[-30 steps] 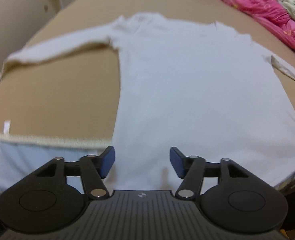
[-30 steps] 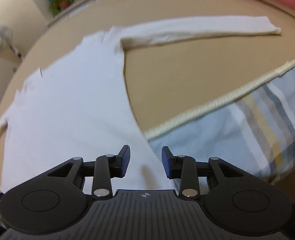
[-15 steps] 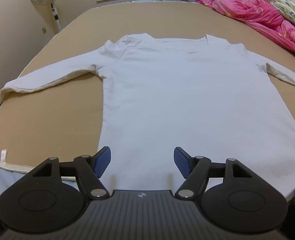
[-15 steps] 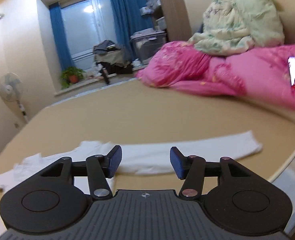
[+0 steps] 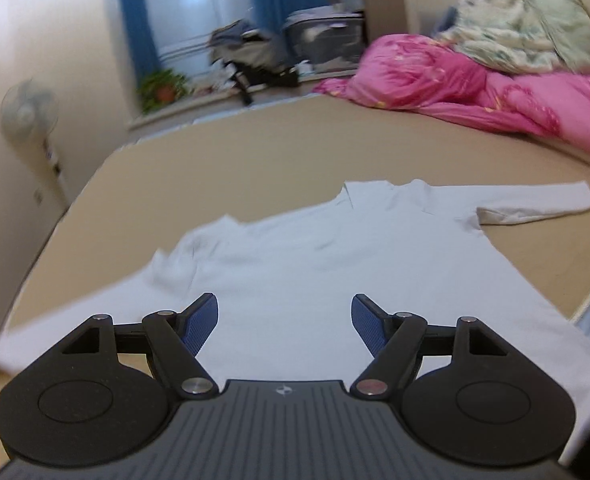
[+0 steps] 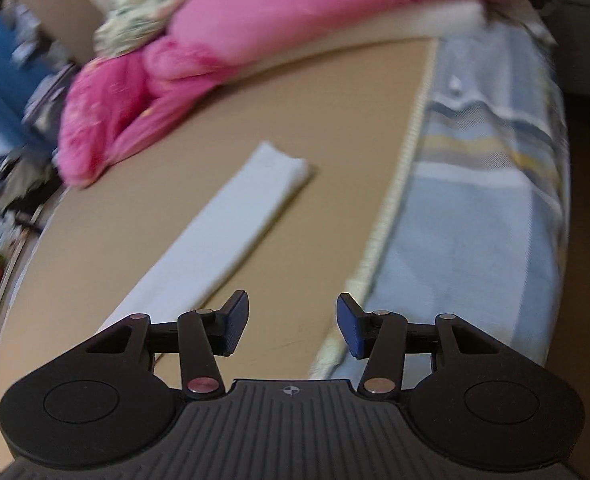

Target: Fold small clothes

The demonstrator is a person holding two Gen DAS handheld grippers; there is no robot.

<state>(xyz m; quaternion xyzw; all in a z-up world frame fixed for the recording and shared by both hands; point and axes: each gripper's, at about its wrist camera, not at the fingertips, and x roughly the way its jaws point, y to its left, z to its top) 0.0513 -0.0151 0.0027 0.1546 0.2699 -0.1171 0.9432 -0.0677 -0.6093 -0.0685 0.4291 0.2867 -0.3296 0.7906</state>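
A white long-sleeved shirt (image 5: 335,264) lies flat and spread out on the tan mat (image 5: 235,176). Its right sleeve (image 5: 535,204) stretches out to the right. My left gripper (image 5: 285,322) is open and empty, above the shirt's lower body. In the right wrist view the right sleeve (image 6: 231,224) runs diagonally across the mat, its cuff at the far end. My right gripper (image 6: 293,326) is open and empty, above bare mat (image 6: 335,152) just right of the sleeve, near the corded mat edge.
A pink quilt (image 5: 475,92) and a pale floral quilt (image 5: 527,36) are piled at the far right of the bed. A striped sheet (image 6: 483,200) hangs over the bed's side beyond the corded edge (image 6: 395,200). A fan (image 5: 27,120) stands by the left wall.
Both grippers have lifted and swung their views. The left now looks up across the shirt to the window. The right has turned right toward the sleeve and bed edge. The shirt has not moved.
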